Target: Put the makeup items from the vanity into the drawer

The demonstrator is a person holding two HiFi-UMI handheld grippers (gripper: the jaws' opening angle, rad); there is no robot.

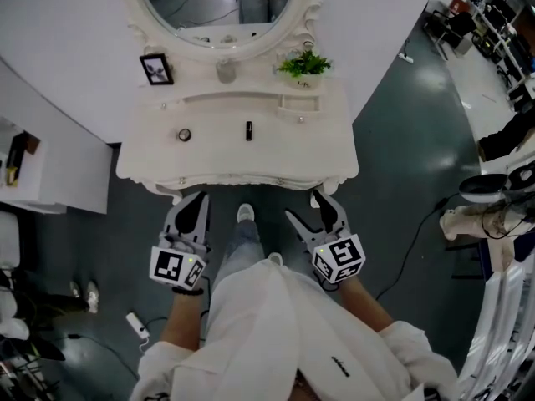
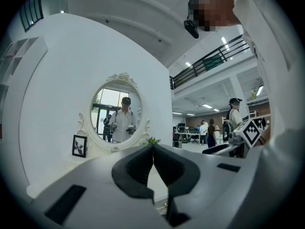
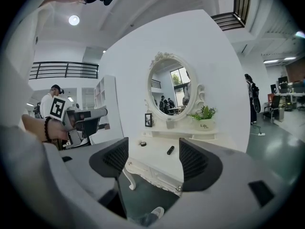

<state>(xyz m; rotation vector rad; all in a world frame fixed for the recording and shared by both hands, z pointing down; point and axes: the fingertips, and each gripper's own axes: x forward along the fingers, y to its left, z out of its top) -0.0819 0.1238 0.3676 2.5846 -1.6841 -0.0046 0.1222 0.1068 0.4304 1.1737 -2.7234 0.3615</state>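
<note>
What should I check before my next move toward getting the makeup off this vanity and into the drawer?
1. Right tongs open and empty: ok.
2. Left tongs open: not ok, the tips are closed together with nothing between them.
3. Front drawer of the white carved vanity table open: not ok, it is shut.
4. Small round black jar and black lipstick tube lying unobstructed on the tabletop: ok.
5. Tongs at the items: not ok, both are near the table's front edge, short of them.
6. Room inside the drawer: cannot tell.
</note>
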